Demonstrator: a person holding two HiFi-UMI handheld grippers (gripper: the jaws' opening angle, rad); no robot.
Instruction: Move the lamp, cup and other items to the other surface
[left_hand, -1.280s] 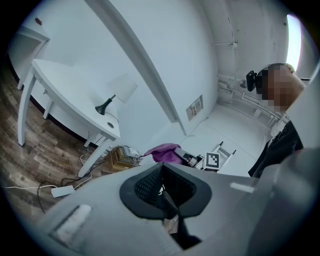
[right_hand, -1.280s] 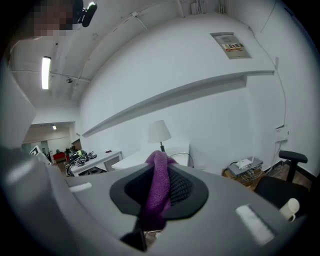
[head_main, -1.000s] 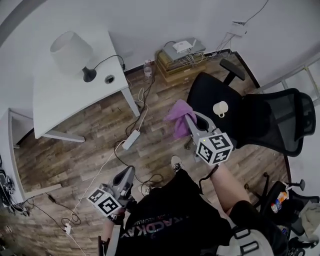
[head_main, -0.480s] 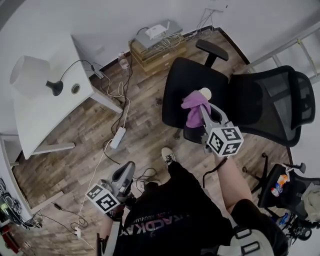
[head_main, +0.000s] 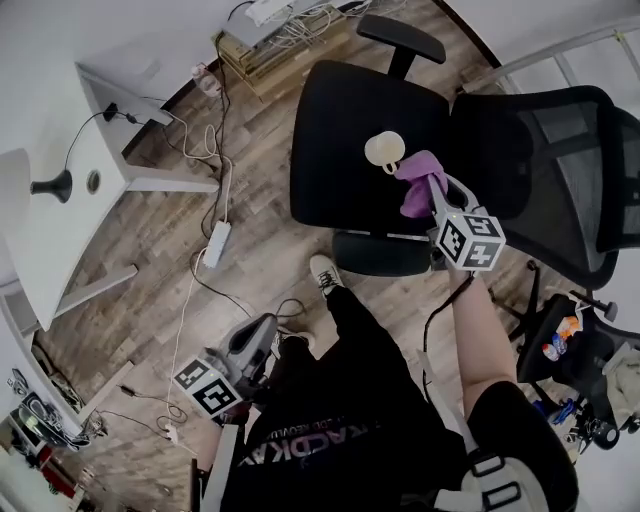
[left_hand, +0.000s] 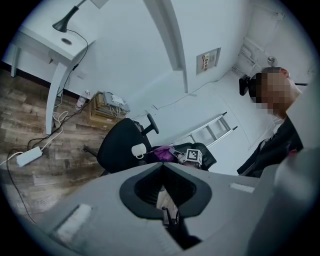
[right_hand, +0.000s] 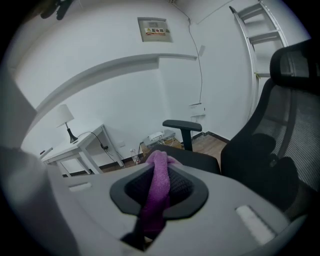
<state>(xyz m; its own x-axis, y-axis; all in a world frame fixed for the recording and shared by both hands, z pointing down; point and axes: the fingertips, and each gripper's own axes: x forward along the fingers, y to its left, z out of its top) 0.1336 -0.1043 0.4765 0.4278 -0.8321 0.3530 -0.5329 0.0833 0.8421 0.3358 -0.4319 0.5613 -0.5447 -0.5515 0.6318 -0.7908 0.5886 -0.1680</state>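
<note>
The right gripper (head_main: 436, 188) clamps the cloth (head_main: 418, 178) low over the chair (head_main: 335, 130), just beside the cup (head_main: 385, 150) on its seat, likely to drop it there, while the left gripper (head_main: 263, 326) hangs closed and empty and the lamp (head_main: 50, 186) waits on the desk (head_main: 45, 250).

Head view: a white desk (head_main: 70, 250) fills the nine o'clock side; on it stands a lamp (head_main: 54, 185), its shade cut by the picture's edge; just beside the base, at three o'clock of it, a round cable grommet (head_main: 93, 181); the lamp's black cord (head_main: 85, 128) runs across the top toward one o'clock. A black office chair seat (head_main: 340, 130) sits at twelve to one o'clock; a pale cup (head_main: 384, 150) rests on it, right of centre. Between them lies wood plank floor (head_main: 140, 300); on it a white power strip (head_main: 216, 243) with loose cables, a plastic bottle (head_main: 206, 79) at eleven o'clock, stacked cardboard boxes (head_main: 290, 38) at twelve.
</note>
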